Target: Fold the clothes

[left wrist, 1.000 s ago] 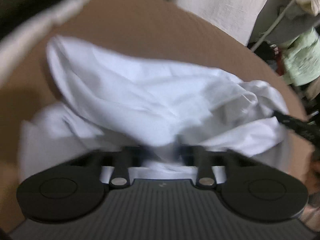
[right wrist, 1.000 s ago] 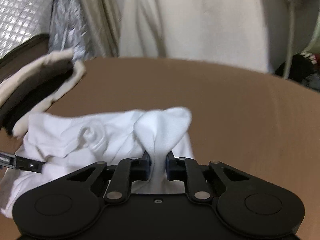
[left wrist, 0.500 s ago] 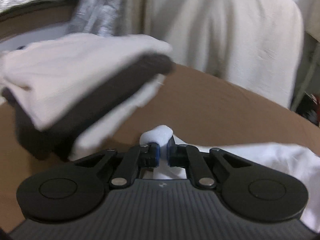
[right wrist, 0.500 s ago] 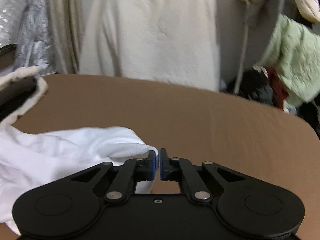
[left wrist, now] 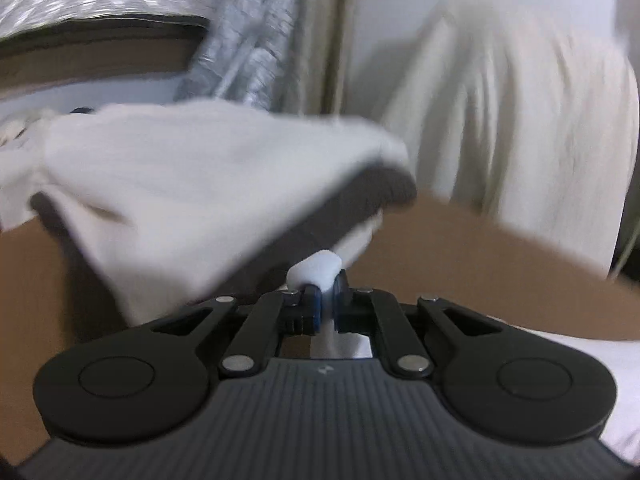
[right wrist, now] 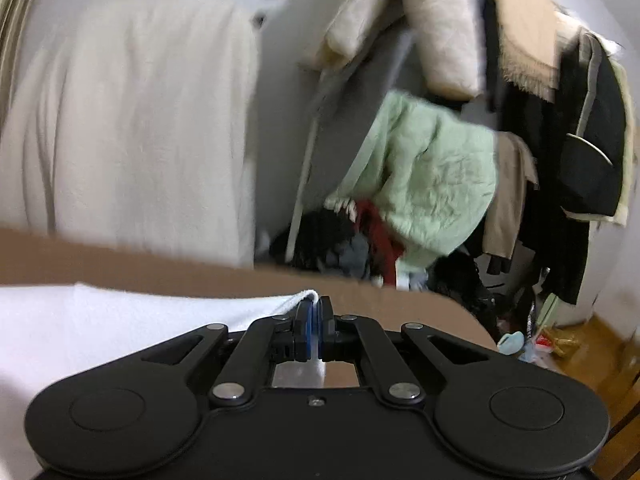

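- White garment [right wrist: 132, 320] stretches left-to-right across the brown desk [right wrist: 180, 272].
- Left claw [left wrist: 326, 296] pinches a bunched fold.
- Right claw [right wrist: 314, 320] clamps its edge.

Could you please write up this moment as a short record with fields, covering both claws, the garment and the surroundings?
left claw: shut on a bunched fold of the white garment
right claw: shut on an edge of the white garment
garment: spread over the brown table, stretching left from the right claw
stack: folded light and dark clothes, just beyond the left claw
background: cream cloth hanging behind the table; green jacket and dark clothes to the right
image quality: both views blurred
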A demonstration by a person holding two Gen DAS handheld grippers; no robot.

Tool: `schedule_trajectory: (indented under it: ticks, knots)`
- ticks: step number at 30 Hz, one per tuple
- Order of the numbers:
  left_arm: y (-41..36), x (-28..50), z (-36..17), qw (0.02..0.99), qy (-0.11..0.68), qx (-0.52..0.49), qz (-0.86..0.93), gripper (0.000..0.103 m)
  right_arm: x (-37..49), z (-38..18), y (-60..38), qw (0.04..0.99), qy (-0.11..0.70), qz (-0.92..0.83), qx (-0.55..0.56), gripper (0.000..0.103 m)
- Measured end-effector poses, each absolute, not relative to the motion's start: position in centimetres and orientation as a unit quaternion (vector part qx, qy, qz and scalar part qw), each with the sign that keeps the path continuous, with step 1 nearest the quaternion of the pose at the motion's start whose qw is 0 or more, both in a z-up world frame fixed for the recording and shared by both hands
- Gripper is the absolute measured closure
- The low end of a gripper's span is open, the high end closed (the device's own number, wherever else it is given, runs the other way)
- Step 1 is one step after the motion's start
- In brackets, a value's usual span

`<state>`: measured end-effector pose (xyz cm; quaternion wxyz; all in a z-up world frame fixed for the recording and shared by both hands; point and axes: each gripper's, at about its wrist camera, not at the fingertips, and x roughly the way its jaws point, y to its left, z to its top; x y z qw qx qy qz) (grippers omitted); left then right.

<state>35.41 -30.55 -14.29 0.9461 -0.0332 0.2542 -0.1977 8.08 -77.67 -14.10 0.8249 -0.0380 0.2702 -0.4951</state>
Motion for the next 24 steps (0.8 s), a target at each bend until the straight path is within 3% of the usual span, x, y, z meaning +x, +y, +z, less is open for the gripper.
schedule_trajectory:
  ticks: [2,5,7,9,10,12,15,17,20,23,24]
  knots:
    - [-31.3,35.7,-14.7,0.945,0.237,-0.029,-0.223,0.097,9.3,-16.1,-78.2,0.816,0.304,-0.488,-0.055,0.102]
    - [-31.2,35.5,-14.0,0.948,0.200,-0.038,-0.245,0.095,8.7,-15.1,-78.5,0.818,0.274,-0.503,-0.049,0.102]
    - [-30.8,34.9,-13.6,0.951,0.188,-0.044,-0.242,0.094,9.2,-14.7,-77.4,0.797,0.257,-0.531,-0.129,0.101]
    - [-31.2,35.2,-13.7,0.959,0.196,-0.018,-0.204,0.095,10.1,-15.6,-76.9,0.767,0.274,-0.545,-0.196,0.082]
    - [-31.3,35.4,-13.8,0.956,0.214,-0.011,-0.199,0.095,10.4,-16.2,-77.6,0.757,0.308,-0.544,-0.190,0.059]
    - [-31.6,35.7,-14.0,0.950,0.249,0.004,-0.188,0.094,10.2,-16.9,-79.1,0.762,0.357,-0.530,-0.104,0.059]
    - [-31.9,36.2,-14.4,0.938,0.301,0.025,-0.170,0.074,8.4,-15.6,-79.6,0.812,0.336,-0.473,0.063,0.059]
    - [-31.8,35.7,-13.6,0.942,0.290,0.037,-0.163,0.049,7.2,-14.0,-78.8,0.843,0.295,-0.427,0.140,0.059]
    - [-31.4,34.5,-11.5,0.946,0.251,0.025,-0.201,0.042,6.4,-12.3,-76.5,0.891,0.257,-0.328,0.182,0.055]
    - [-31.7,33.2,-10.9,0.924,0.259,-0.005,-0.280,0.029,8.1,-12.4,-74.6,0.916,0.278,-0.211,0.197,0.054]
    - [-31.9,32.8,-10.8,0.915,0.264,-0.014,-0.306,0.029,9.1,-12.9,-74.2,0.917,0.292,-0.173,0.209,0.054]
